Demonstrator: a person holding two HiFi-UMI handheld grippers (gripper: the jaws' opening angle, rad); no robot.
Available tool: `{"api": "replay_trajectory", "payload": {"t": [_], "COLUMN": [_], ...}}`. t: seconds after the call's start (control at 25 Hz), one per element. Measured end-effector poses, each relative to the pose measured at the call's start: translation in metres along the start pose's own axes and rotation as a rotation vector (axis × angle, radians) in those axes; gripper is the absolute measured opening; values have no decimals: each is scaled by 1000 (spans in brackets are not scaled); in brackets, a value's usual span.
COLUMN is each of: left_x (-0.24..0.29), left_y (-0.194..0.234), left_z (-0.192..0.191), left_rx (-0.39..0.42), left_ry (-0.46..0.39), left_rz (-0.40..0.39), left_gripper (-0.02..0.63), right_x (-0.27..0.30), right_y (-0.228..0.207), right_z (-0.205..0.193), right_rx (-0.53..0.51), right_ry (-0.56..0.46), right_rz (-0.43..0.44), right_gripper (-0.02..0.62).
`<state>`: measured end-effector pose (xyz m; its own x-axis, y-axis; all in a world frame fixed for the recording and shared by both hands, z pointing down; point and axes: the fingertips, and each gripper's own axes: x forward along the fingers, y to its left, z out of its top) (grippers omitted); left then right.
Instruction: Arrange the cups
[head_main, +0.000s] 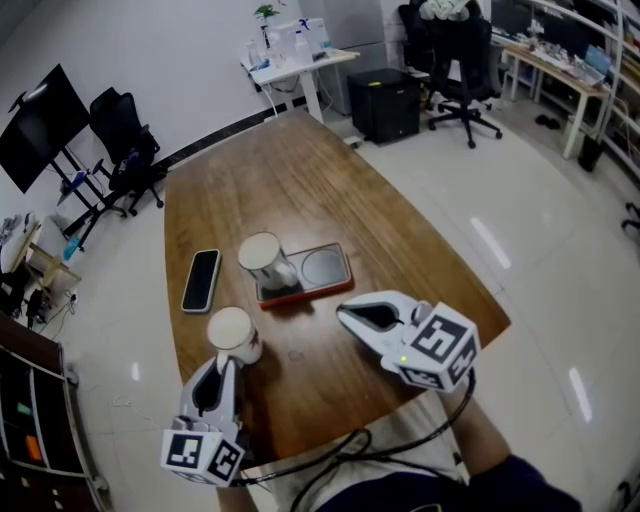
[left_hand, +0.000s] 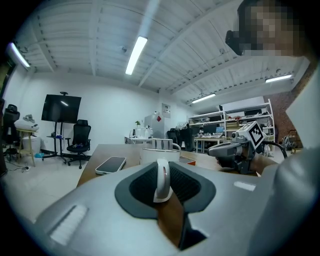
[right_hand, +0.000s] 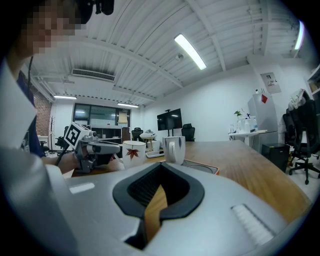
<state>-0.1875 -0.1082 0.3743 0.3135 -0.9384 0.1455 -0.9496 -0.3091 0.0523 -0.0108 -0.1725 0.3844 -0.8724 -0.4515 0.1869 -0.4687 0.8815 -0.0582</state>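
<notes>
While the left gripper (head_main: 228, 368) is clenched on the handle (left_hand: 161, 177) of a white mug (head_main: 232, 330), that mug stands upright on the wooden table (head_main: 290, 180) at its near left, just beyond the gripper's tips. The left gripper view shows the white handle loop upright between the two jaws, pressed from both sides. The right gripper view shows a red maple-leaf motif (right_hand: 133, 152) on this mug's wall. A second white mug (head_main: 263, 258) stands upright farther off, near the table's middle, on the left half of an orange-rimmed tray (head_main: 322, 268). The tray's floor is dark, and its right half shows a round recess left bare. In the right gripper view, this second mug's handle faces the camera. The two mugs stand apart, not touching. A smartphone (head_main: 201, 280) lies flat, screen up, left of the tray and beyond the held mug. The right gripper (head_main: 345, 313) rests at near right, pointing toward the tray, its jaws clenched together on nothing, apart from both mugs.
</notes>
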Motion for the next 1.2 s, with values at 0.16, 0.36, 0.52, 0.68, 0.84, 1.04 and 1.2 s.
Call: {"api": "replay_trajectory", "payload": {"t": [0.16, 0.36, 0.52, 0.68, 0.84, 1.04, 1.2], "left_x": [3, 9, 2, 1, 4, 7, 7], "left_y": [-13, -28, -27, -25, -19, -21, -19], "left_z": [5, 1, -7, -9, -20, -21, -24], "left_rx": [2, -4, -16, -20, -44, -42, -46], "left_ry": [-30, -7, 43, 62, 122, 135, 145], "left_rz": [-4, -32, -15, -23, -13, -30, -18], "left_gripper": [71, 70, 71, 72, 75, 78, 72], "right_x": [0, 1, -1, -1, 0, -1, 0], "right_y": [-2, 0, 1, 1, 1, 0, 0], "right_z": [-1, -3, 0, 0, 0, -1, -2], "right_rx": [-2, -11, -9, -9, -9, -10, -11], "right_ry": [-4, 13, 9, 8, 10, 8, 9], "right_rz": [-3, 5, 7, 3, 5, 4, 4], "right_gripper": [18, 18, 18, 18, 18, 18, 18]}}
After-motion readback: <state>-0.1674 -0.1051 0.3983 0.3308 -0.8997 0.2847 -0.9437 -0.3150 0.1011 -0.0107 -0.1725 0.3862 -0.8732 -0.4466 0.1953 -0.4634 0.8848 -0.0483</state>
